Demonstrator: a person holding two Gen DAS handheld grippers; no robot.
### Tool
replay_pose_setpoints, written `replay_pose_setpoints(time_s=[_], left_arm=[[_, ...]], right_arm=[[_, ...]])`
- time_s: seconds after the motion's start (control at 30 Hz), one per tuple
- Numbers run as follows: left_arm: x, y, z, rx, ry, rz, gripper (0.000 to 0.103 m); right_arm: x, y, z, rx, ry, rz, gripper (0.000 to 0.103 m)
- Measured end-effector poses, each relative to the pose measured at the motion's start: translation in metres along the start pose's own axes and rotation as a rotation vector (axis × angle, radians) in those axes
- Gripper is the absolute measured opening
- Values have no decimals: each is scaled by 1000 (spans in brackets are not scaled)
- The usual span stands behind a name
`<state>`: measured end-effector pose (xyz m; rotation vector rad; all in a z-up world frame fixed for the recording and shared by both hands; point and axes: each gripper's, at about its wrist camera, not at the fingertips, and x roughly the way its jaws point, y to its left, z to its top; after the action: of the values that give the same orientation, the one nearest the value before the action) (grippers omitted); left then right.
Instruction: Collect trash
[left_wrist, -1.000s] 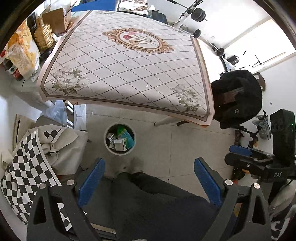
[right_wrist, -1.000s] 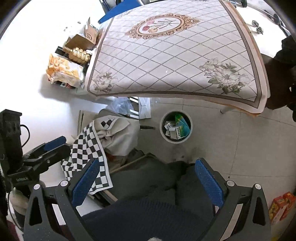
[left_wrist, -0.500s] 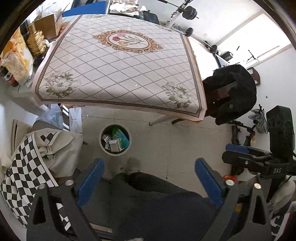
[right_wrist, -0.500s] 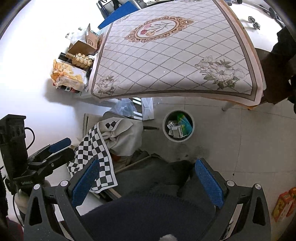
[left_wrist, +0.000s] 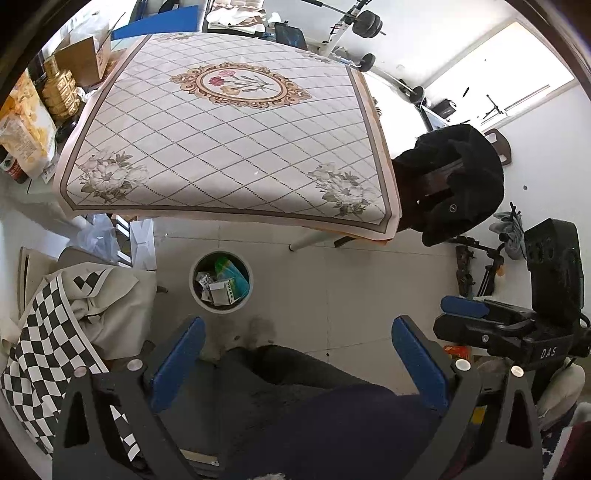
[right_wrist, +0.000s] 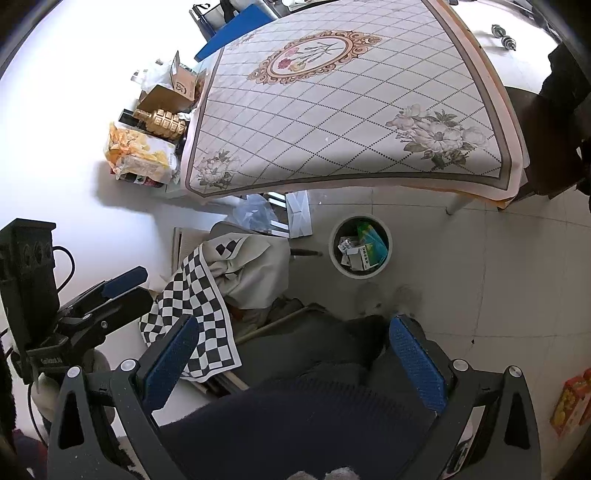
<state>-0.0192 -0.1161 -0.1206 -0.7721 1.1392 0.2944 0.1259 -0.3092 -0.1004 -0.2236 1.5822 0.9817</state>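
Left wrist view: both tongs, left (left_wrist: 295, 350) and right (right_wrist: 291, 349), gape wide, empty; round white trash-filled bin (left_wrist: 221, 282) at 11 o'clock below the floral-clothed tabletop (left_wrist: 229, 147).

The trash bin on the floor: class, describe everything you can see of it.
The trash bin is a small round bucket with a pale rim, standing upright and open on the tiled floor just in front of the table's near edge, beside the checkered cloth but apart from it. Inside lie small cartons, crumpled paper and a green packet. Neither gripper touches it.
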Motion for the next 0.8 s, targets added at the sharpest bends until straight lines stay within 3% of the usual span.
replay_pose_setpoints(time_s=[0.8], left_arm=[[0, -6, -2, 16, 7, -15, 103]], right_arm=[[-3, -6, -11, 9, 2, 10, 103]])
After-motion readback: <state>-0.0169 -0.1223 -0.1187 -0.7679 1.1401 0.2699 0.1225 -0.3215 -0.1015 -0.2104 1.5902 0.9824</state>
